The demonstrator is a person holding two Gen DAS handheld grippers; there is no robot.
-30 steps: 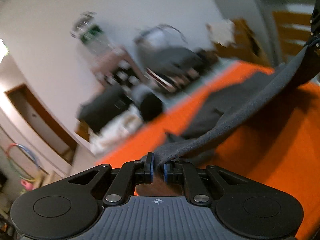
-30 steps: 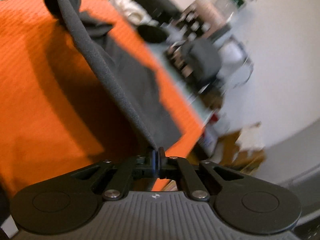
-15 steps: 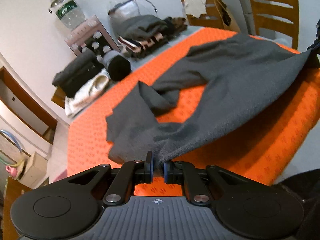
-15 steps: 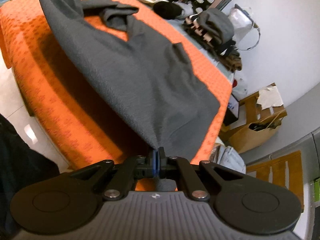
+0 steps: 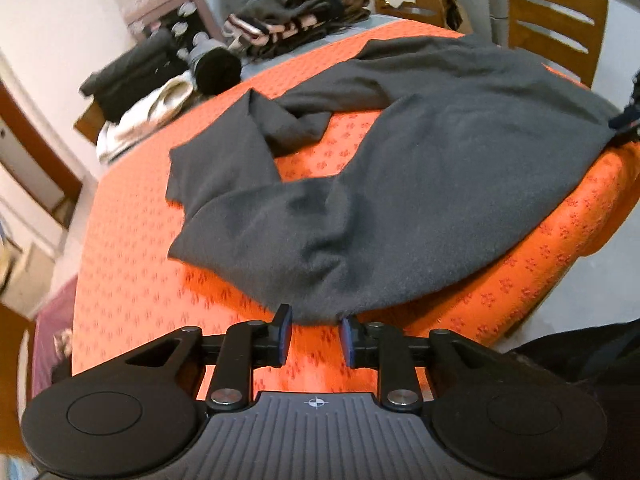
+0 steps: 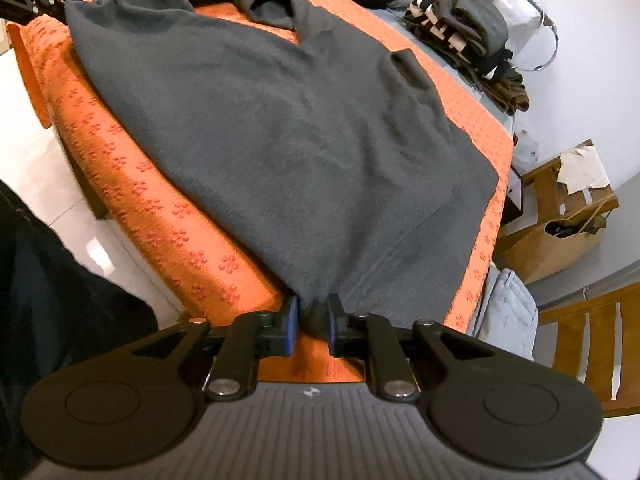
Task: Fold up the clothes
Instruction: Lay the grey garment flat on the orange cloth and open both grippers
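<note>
The dark grey garment (image 5: pixel 420 184), a soft fleecy knit, lies spread over the orange patterned cloth (image 5: pixel 132 280) that covers the table, its broad body mostly flat with shallow ripples. In the left wrist view one sleeve (image 5: pixel 256 136) is doubled back on itself toward 10 o'clock, bunched in a loose fold, and the near hem sags into a small pucker just ahead of the fingers. The left gripper (image 5: pixel 316 334) sits at 6 o'clock of that view; its jaws have just been opening and now stand a little apart, the blue pads clear of the cloth, with the hem edge lying just beyond the gap rather than pinched. In the right wrist view the garment (image 6: pixel 288 136) runs from the near table edge up toward 11 o'clock, where the other gripper's black linkage shows at the far corner. The right gripper (image 6: pixel 312 328) has also just been opening; its jaws are narrowly parted with a tuck of grey fabric sitting loosely between the pads. Beyond the garment, toward 12 to 1 o'clock in the left view, a pile of folded clothes (image 5: pixel 288 20) rests at the table's far side, and a wooden chair (image 5: pixel 556 20) stands at 2 o'clock.
</note>
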